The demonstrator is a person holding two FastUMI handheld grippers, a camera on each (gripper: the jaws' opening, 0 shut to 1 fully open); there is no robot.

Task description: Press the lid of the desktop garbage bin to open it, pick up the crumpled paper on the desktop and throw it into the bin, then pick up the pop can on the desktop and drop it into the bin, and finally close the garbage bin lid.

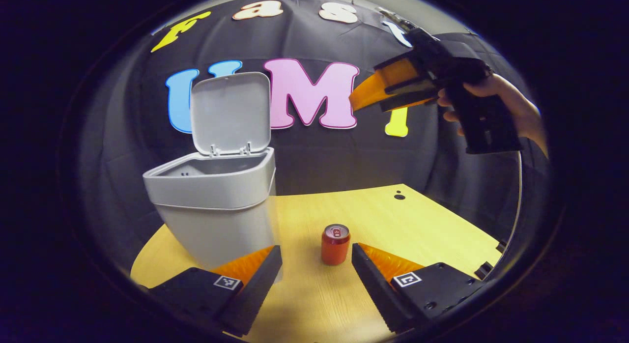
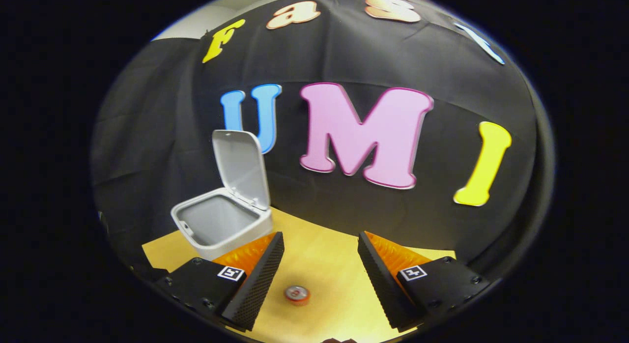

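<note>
With the grey plastic bin (image 1: 216, 205) lid raised and the upright red pop can (image 1: 335, 243) framed just ahead between the parted fingers of the left tool (image 1: 317, 269), the can could be toppled across the light wooden surface (image 1: 417, 220) by an off-centre closure, while the right tool (image 2: 319, 264) is held high, also parted and empty.

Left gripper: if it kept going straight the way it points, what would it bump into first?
Probably the pop can. It stands upright on the table, right between the open jaws of the left gripper and a little ahead. The bin sits off to the side, so it would likely be missed, though depth is hard to judge.
</note>
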